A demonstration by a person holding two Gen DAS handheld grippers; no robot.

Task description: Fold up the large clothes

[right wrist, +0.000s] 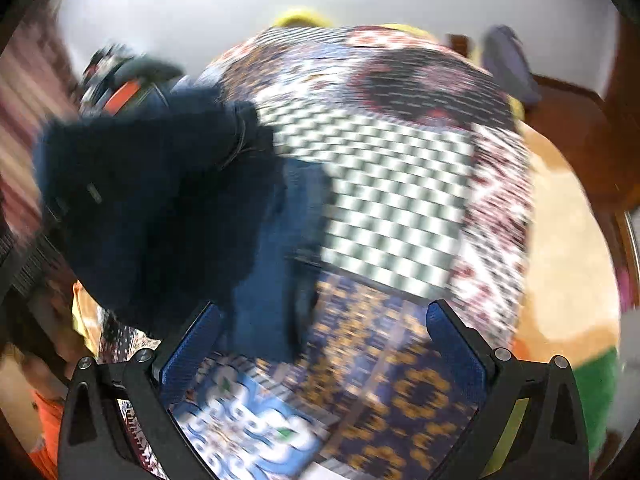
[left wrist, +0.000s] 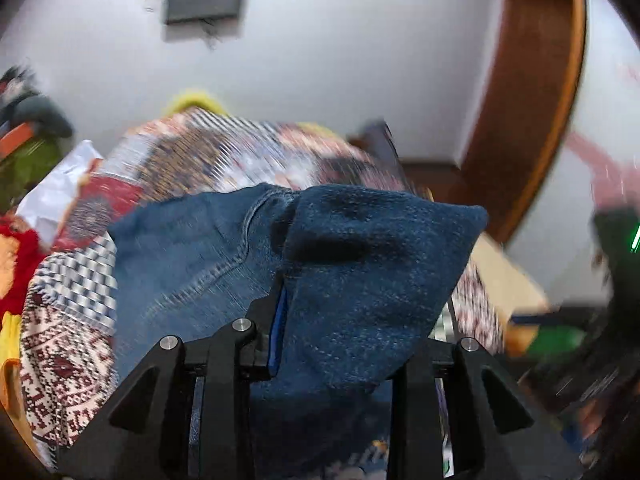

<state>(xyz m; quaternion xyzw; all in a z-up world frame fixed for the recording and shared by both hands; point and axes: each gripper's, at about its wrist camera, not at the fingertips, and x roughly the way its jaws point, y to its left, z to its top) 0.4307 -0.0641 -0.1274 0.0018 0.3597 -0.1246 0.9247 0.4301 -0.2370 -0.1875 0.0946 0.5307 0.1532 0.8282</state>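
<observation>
In the left wrist view my left gripper [left wrist: 288, 312] is shut on a fold of blue denim jeans [left wrist: 360, 272]; the cloth drapes over and hides its right finger. The jeans hang lifted above a patterned patchwork bedspread [left wrist: 72, 332]. In the right wrist view my right gripper [right wrist: 326, 344] is open and empty, its blue pads [right wrist: 192, 352] wide apart above the bedspread [right wrist: 396, 184]. The jeans [right wrist: 152, 200] show dark and blurred at the left, just beyond the left pad, not between the jaws.
A white wall [left wrist: 340, 60] and brown wooden door frame [left wrist: 536, 112] stand behind the bed. Piled clothes, red and green [left wrist: 24, 240], lie at the left. A dark bag with orange [right wrist: 124, 84] sits at the far left. Tan floor [right wrist: 568, 248] lies right of the bed.
</observation>
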